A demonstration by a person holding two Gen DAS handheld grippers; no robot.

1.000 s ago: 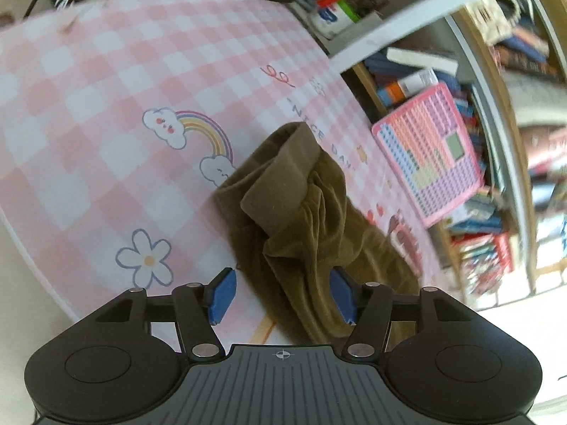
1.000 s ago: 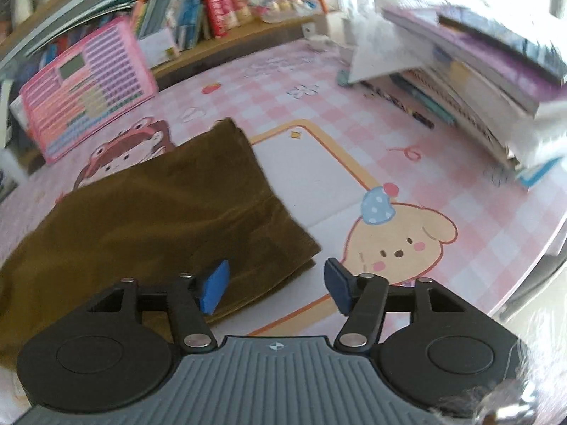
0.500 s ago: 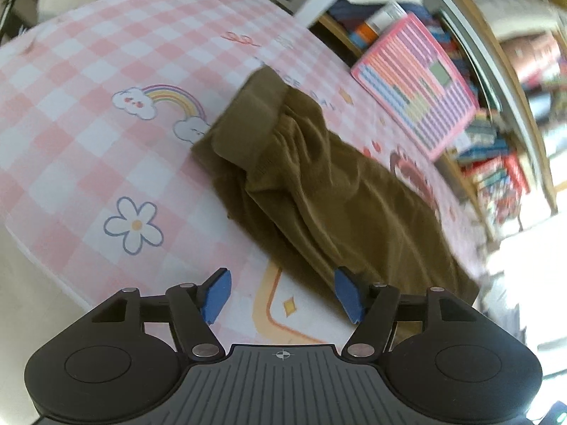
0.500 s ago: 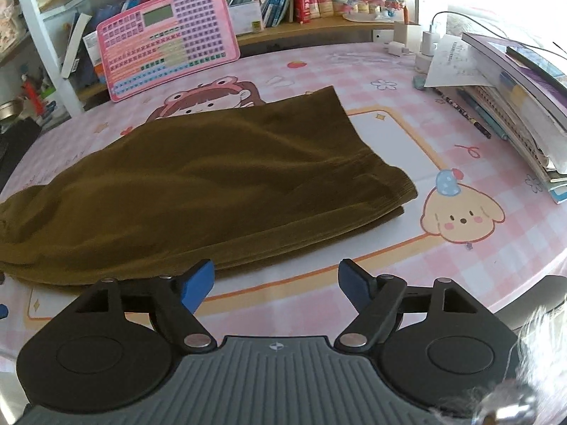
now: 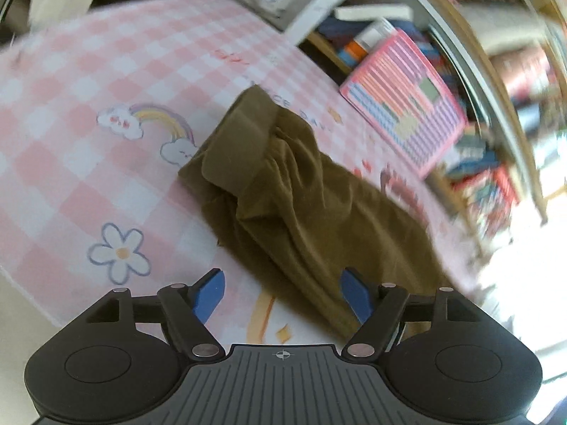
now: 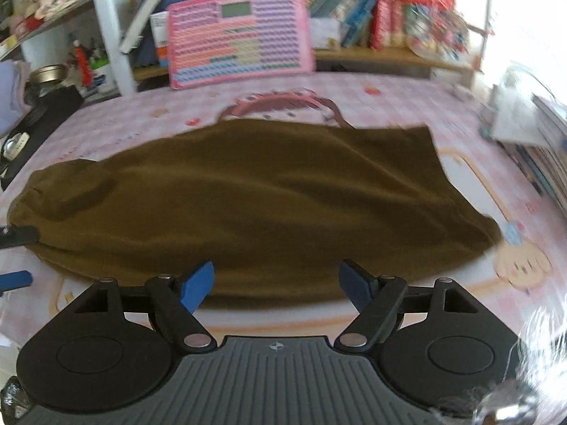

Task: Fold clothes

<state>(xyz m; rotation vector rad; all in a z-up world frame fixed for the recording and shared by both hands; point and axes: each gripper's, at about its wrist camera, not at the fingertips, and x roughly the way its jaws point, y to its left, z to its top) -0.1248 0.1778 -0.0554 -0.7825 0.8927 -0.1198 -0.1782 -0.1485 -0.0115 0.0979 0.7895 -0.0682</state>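
An olive-brown garment [image 6: 255,205] lies folded lengthwise across the pink checked table mat [image 5: 71,81]. In the left wrist view the garment [image 5: 301,198] shows its bunched waistband end nearest. My left gripper [image 5: 281,295] is open and empty, just above the garment's near edge. My right gripper [image 6: 276,283] is open and empty, over the middle of the garment's near long edge. The left gripper's blue fingertips [image 6: 14,278] show at the left edge of the right wrist view.
A pink toy keyboard board [image 6: 241,35] leans on a bookshelf [image 6: 372,17] behind the table. A stack of books [image 6: 545,148] sits at the table's right side. Dark items [image 6: 32,120] lie at the left. The mat's near edge [image 5: 32,283] drops off.
The right gripper has swung left, from the garment's right end to face its middle. The left gripper has shifted slightly over the waistband end. Both stay open.
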